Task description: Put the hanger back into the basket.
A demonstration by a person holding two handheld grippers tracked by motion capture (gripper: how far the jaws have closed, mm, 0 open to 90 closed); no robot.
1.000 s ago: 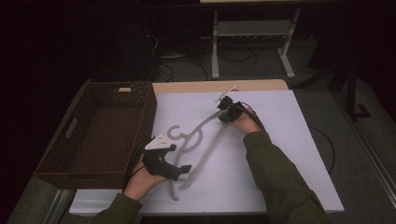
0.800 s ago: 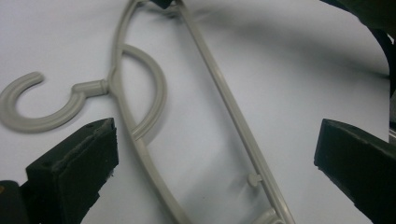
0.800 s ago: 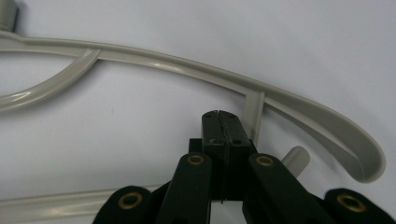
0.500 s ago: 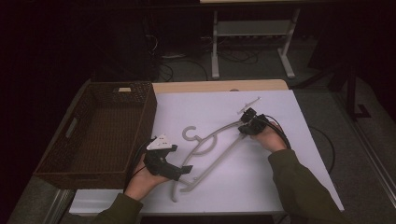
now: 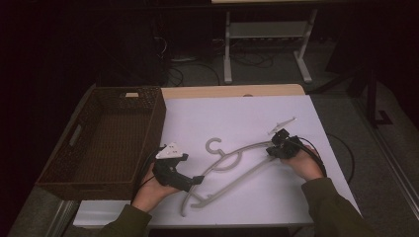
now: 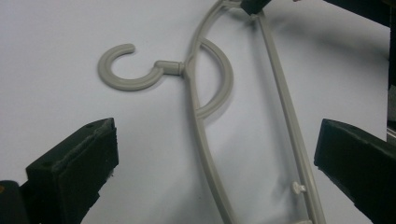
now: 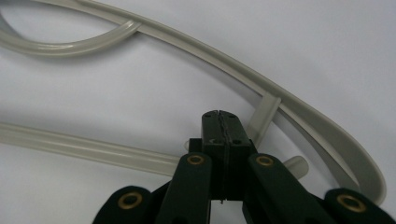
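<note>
The grey plastic hanger [image 5: 232,170] has slid toward 4 o'clock on the white surface [image 5: 237,118], dragged by the right gripper [image 5: 274,148], fingers pressed together at its end. The left gripper [image 6: 205,158], fingers spread, straddles its other arm, probably ready to grasp.

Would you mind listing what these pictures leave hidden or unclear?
- Right gripper, right gripper view: jaws pressed together over the hanger; whether they pinch it is hidden by the jaws.
- Hanger's lower end, left gripper view: cut off by the bottom edge.
- Basket, high view: its label is too small to read.
- Floor beyond the table, high view: too dark to make out.
</note>
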